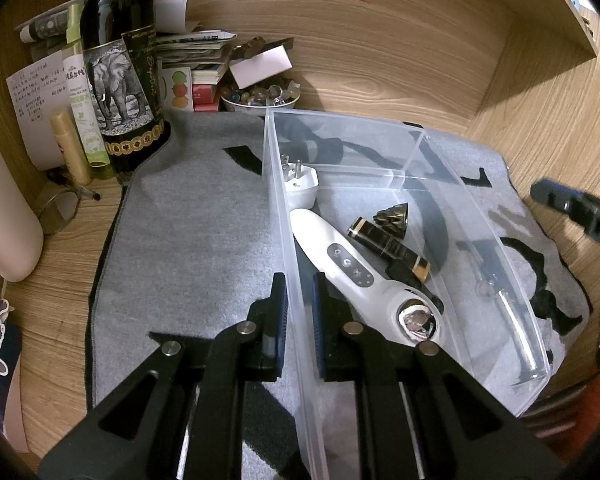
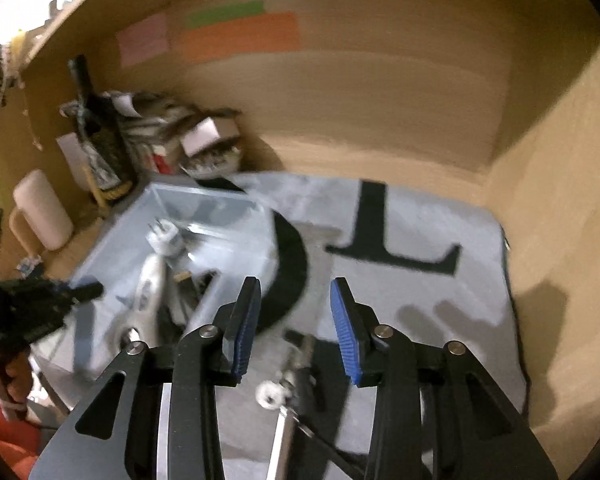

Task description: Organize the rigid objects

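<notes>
Your left gripper (image 1: 299, 320) clamps the clear bin's (image 1: 476, 208) near wall mid-frame, prob. steadying it w/ massager (image 1: 350, 268), plug (image 1: 300, 188) inside, while right gripper (image 2: 294, 328) hangs apart over a metal tool (image 2: 288, 384) bottom-center.

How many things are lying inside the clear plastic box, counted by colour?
White: 2, the plug adapter and the handheld device
Black and gold: 2, the small cone and the cylinder
Total: 4 in the clear box

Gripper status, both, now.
Left gripper: shut on the clear bin's near wall.
Right gripper: open, holding nothing, above the grey mat.
</notes>
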Demonstrator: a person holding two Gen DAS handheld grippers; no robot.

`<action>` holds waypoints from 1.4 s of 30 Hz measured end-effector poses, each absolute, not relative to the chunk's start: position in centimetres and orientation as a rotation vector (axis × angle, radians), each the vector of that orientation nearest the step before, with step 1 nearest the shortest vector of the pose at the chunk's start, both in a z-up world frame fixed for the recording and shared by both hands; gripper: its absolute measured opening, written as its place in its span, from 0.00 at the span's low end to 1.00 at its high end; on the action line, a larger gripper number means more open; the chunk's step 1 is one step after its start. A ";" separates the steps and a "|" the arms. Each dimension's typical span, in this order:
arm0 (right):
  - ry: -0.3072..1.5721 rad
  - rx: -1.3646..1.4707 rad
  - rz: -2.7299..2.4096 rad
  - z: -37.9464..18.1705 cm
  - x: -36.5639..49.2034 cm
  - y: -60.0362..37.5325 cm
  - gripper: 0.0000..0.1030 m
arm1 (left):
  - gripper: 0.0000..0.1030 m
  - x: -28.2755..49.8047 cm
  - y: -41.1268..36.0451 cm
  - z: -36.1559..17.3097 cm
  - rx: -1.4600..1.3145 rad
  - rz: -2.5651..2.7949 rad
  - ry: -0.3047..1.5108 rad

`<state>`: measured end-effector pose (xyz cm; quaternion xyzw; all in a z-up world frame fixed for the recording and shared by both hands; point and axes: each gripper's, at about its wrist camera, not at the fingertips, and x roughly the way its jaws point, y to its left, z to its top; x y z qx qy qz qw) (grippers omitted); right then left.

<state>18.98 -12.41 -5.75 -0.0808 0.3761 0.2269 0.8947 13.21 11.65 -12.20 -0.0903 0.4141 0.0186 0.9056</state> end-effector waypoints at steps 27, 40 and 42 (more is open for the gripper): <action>0.979 -0.183 0.432 -14.1 19.1 -14.2 0.18 | 0.11 13.1 11.5 -12.2 -0.192 0.036 0.851; 0.883 -0.151 0.417 -11.1 19.4 -13.6 0.16 | 0.11 13.0 11.4 -12.2 -0.191 0.035 0.849; 0.850 -0.154 0.425 -9.9 19.3 -13.3 0.16 | 0.11 13.0 11.4 -12.2 -0.194 0.035 0.849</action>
